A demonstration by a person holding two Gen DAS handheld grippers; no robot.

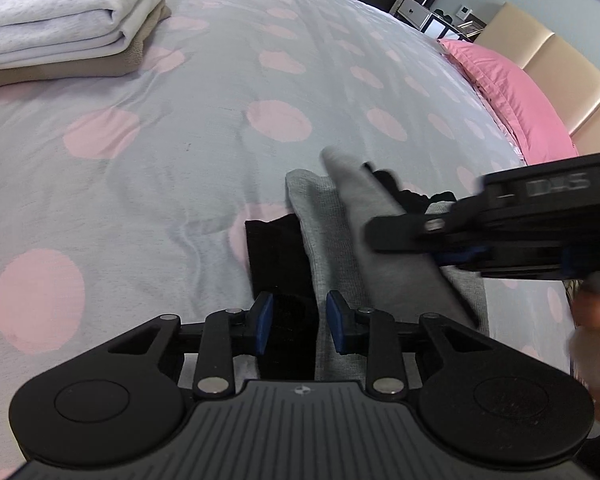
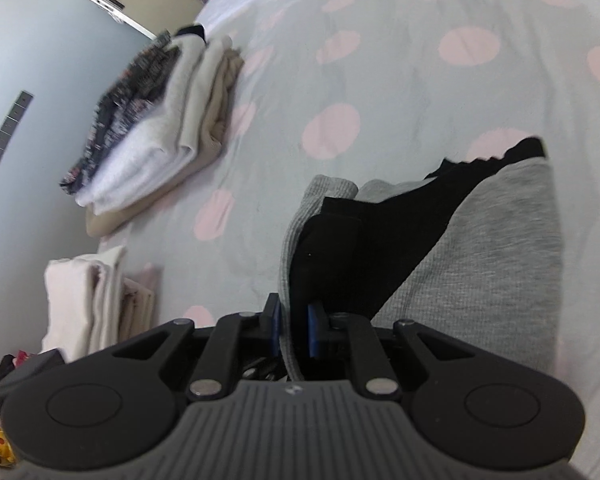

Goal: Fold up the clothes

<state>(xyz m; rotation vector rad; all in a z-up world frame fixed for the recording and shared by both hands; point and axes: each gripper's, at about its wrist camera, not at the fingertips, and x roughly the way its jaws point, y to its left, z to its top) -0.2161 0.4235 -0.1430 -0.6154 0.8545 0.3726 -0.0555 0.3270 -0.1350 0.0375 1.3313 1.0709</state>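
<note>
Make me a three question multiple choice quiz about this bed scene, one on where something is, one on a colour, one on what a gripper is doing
1. The folded stack lies:
A. on the bedspread
B. on the floor
C. on the pink pillow

2. The bedspread's dots are:
A. blue
B. pink
C. green

3. The right gripper is:
A. wide open above bare bedspread
B. closed on the grey garment
C. holding a hanger

Answers:
1 A, the stack rests on dotted fabric.
2 B, pink circles on grey.
3 B, grey cloth runs between its narrowed blue pads.
</note>
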